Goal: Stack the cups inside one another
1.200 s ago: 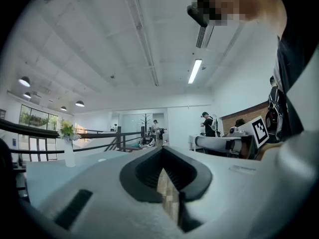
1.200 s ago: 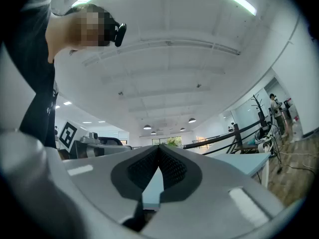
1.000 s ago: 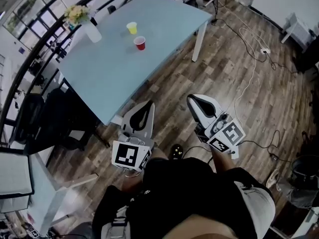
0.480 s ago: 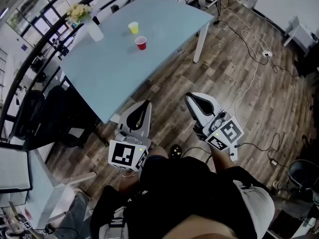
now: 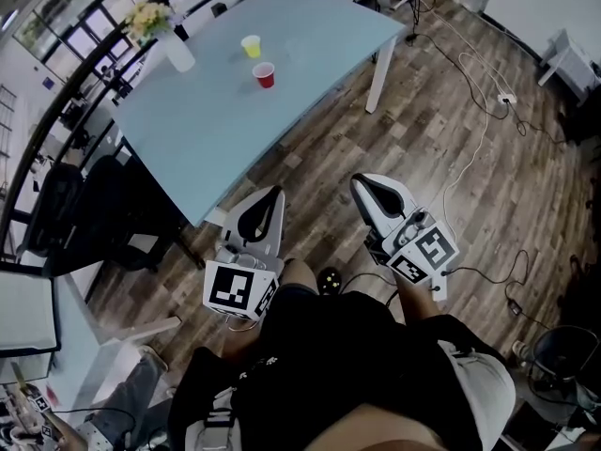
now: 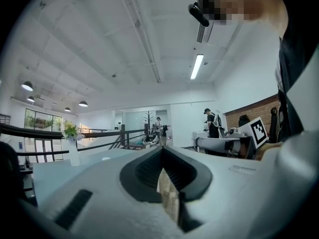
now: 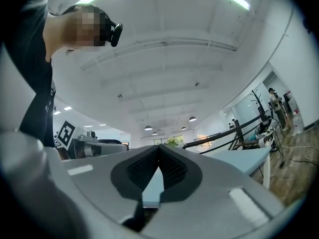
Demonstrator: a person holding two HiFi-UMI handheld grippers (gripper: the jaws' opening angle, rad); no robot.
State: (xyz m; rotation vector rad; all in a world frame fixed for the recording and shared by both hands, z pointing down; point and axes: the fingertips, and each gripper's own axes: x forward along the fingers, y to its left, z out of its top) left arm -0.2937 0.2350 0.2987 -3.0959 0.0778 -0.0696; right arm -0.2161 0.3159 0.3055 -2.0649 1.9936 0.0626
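From where I stand, a black chair sits at the far left, close against the left side of the pale blue desk. On the desk's far left part stands a white vase of yellow flowers. To its right is the yellow cup, upright with its mouth up. The red cup stands just nearer and a touch to the right, also upright. The two cups are close beside each other but apart, neither inside the other. Both are well away from the person, who stands on the wooden floor off the desk's near corner and holds both tools low in front of the body. The left claw points towards that corner, its marker cube at the near end. In the left gripper view its jaws are closed tip to tip with nothing in them, only a thin slit of floorboards showing below. To its right, the right claw is likewise closed and empty, with the desk's blue edge showing behind it in the right gripper view. A white cable trails over the floor at the far right.
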